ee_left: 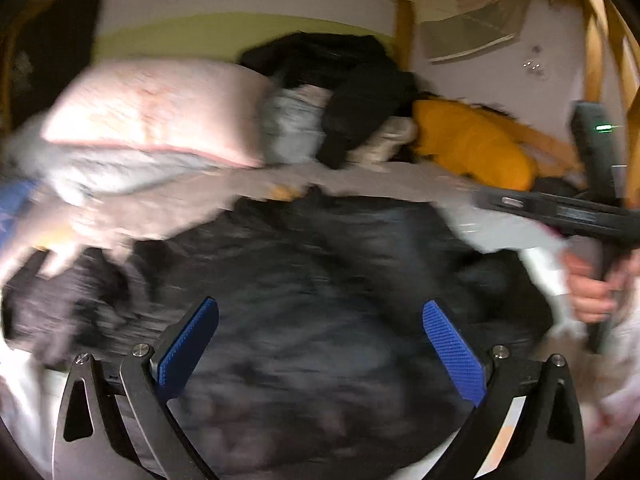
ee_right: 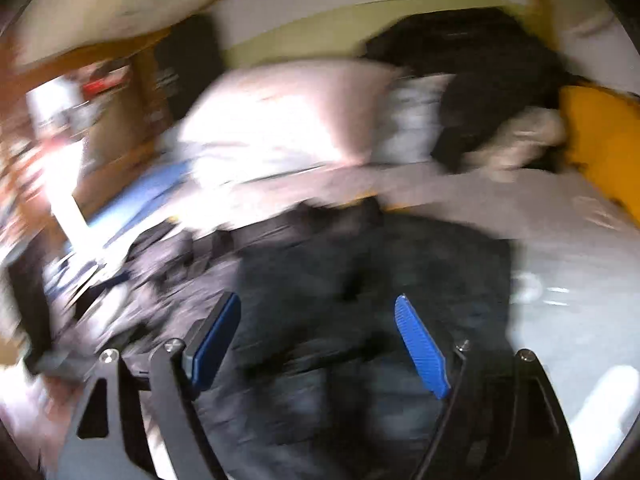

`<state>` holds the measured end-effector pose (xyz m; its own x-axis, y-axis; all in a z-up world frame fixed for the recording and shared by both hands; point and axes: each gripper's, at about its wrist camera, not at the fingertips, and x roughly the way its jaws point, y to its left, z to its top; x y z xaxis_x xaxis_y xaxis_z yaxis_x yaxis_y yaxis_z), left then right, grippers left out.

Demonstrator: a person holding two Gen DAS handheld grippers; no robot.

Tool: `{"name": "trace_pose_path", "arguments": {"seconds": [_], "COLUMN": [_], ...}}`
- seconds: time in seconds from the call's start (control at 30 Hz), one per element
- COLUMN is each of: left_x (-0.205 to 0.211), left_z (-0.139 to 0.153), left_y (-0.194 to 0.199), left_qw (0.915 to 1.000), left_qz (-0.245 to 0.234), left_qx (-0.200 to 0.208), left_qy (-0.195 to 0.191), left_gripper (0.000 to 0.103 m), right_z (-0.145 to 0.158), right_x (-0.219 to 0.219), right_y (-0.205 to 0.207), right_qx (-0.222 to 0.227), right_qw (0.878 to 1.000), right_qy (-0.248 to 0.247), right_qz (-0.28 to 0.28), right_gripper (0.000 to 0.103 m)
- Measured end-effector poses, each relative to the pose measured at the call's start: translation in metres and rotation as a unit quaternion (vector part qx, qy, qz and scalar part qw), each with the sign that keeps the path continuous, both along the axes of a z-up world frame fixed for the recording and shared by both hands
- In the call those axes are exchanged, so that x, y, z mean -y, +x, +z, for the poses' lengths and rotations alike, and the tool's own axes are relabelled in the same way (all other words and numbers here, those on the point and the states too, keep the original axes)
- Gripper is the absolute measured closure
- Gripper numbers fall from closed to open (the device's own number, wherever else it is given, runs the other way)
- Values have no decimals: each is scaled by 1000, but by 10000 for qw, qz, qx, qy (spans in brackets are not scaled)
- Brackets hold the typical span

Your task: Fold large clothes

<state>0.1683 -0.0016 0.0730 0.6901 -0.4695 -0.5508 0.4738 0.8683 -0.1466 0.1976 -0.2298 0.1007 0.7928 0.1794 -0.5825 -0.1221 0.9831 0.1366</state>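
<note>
We are over a bed [ee_left: 400, 184] covered with a grey sheet, set inside a wooden frame [ee_left: 404, 20] that runs along the top and down the right of the left wrist view. Behind it the wall [ee_left: 240, 12] is white above and pale green below. Both views are smeared by motion blur, so fine detail is lost.

The task's thing, a large dark garment [ee_left: 320, 280], lies spread over the bed in the centre and lower half of both views [ee_right: 380, 280], directly ahead of both tools.

Across the middle of the frame, at the far side of the bed, we see a pink pillow [ee_left: 160, 108] to the left, a heap of black clothes [ee_left: 344, 88] in the centre and a yellow garment [ee_left: 472, 144] to the right. We see no containers.

Our left gripper [ee_left: 320, 344] has its blue pads spread wide with nothing between them. Our right gripper [ee_right: 320, 340] is likewise spread and grips nothing; in the left wrist view its black body [ee_left: 560, 208] shows at the right edge, with a hand [ee_left: 592, 284] on its handle.
</note>
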Motion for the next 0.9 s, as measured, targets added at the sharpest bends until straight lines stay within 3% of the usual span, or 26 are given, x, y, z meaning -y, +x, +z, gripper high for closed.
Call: {"name": "trace_pose_path", "arguments": {"seconds": [0.1, 0.2, 0.23, 0.27, 0.33, 0.43, 0.53, 0.6, 0.67, 0.7, 0.73, 0.77, 0.8, 0.87, 0.9], "left_x": [31, 59, 65, 67, 60, 36, 9, -4, -9, -11, -15, -22, -30, -44, -46], "left_z": [-6, -22, -28, -32, -39, -34, -24, -19, -21, -25, -29, -32, -34, -35, -33], "left_y": [9, 18, 21, 24, 33, 45, 59, 66, 75, 81, 86, 89, 91, 93, 92], "left_qw": [9983, 9960, 9955, 9945, 9895, 9909, 9931, 9900, 9743, 9618, 9547, 9526, 9547, 9629, 9664], "left_qz": [-271, -437, -416, -409, -489, -141, 581, 1096, 1584, 1809, 1948, 2056, 2102, 2109, 2079], "left_qx": [-469, -772, -854, -959, -1348, -1304, -1014, -571, -82, 44, 90, 74, -27, -338, -371], "left_qy": [-211, -60, 39, 72, -186, -306, 120, 676, 1600, 2052, 2248, 2241, 2105, 1652, 1467], "left_gripper": [8, 24, 37, 57, 80, 92, 95, 95, 95, 95, 95, 93, 82, 62, 57], "right_z": [4, 3, 1, -4, -13, -25, -35, -39, -43, -46, -46, -49, -51, -54, -55], "right_x": [33, 49, 50, 54, 52, 52, 44, 39, 36, 35, 34, 33, 32, 31, 32], "right_y": [5, 9, 10, 11, 14, 18, 19, 21, 21, 22, 22, 23, 23, 24, 24], "right_qx": [1, -103, -157, -237, -393, -625, -795, -888, -955, -1001, -1039, -1088, -1108, -1142, -1156], "right_qw": [9978, 9961, 9962, 9965, 9966, 9962, 9955, 9948, 9940, 9933, 9928, 9920, 9916, 9906, 9903], "right_qy": [-60, 98, 103, 87, 21, -6, -94, -202, -296, -342, -377, -428, -461, -543, -565], "right_qz": [-654, -874, -856, -802, -728, -614, -508, -458, -449, -458, -468, -474, -483, -514, -530], "right_gripper": [25, 25, 25, 25, 25, 25, 25, 25, 25, 25, 25, 25, 25, 25, 25]}}
